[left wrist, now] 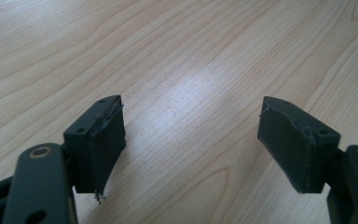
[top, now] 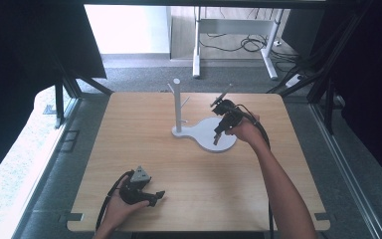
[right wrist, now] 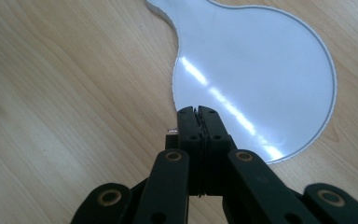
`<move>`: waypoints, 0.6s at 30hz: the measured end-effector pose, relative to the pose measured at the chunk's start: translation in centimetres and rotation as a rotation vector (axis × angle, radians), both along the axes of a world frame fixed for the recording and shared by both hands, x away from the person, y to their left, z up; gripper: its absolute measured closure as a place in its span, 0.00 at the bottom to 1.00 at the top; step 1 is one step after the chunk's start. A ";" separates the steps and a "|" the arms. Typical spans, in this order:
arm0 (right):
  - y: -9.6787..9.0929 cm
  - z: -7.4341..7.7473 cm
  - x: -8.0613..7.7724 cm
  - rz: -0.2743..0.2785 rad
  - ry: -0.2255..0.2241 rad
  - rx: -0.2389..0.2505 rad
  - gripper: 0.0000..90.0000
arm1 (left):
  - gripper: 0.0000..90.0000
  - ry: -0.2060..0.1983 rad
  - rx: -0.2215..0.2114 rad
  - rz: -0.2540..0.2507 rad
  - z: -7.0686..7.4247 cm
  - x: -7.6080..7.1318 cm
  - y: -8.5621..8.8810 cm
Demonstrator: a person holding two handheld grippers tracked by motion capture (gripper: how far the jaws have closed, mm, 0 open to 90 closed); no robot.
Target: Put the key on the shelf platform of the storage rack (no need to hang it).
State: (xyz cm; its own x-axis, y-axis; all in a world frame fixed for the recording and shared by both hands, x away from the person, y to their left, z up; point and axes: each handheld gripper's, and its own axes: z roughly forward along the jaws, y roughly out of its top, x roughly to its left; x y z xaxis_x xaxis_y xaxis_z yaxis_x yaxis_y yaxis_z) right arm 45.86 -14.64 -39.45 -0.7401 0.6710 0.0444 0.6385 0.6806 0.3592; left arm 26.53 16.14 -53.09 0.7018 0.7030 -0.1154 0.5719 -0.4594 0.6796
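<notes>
A white stand has an upright post [top: 177, 104] with short pegs, on a flat pear-shaped base [top: 204, 133]. My right gripper [top: 216, 142] hangs over the round end of that base, pointing down at it. In the right gripper view its jaws are pressed together [right wrist: 197, 111] with nothing visible between them, just above the near rim of the white base [right wrist: 261, 70]. My left gripper [top: 160, 195] rests low at the table's front left, held by a hand. In the left gripper view it stands open [left wrist: 191, 135] over bare wood, with nothing between its pads.
The wooden table [top: 129, 149] has a front edge close to the left hand. A black cable trails from each gripper. Beyond the far edge are a grey floor, white desk legs [top: 197, 50] and loose cables.
</notes>
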 end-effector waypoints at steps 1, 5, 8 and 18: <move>0.0 -0.1 0.2 -0.006 0.000 0.001 0.99 | 0.26 -0.001 -0.001 0.001 0.0 0.0 0.0; -0.1 -0.5 1.2 -0.022 0.007 0.007 0.99 | 0.26 0.002 -0.003 0.005 0.0 0.0 0.1; 0.0 -0.8 1.9 -0.030 0.010 0.003 0.99 | 0.26 0.002 -0.002 0.005 0.0 0.1 0.1; 0.3 -1.6 4.0 -0.069 0.024 0.001 0.99 | 0.26 0.000 -0.010 0.013 0.0 0.1 0.4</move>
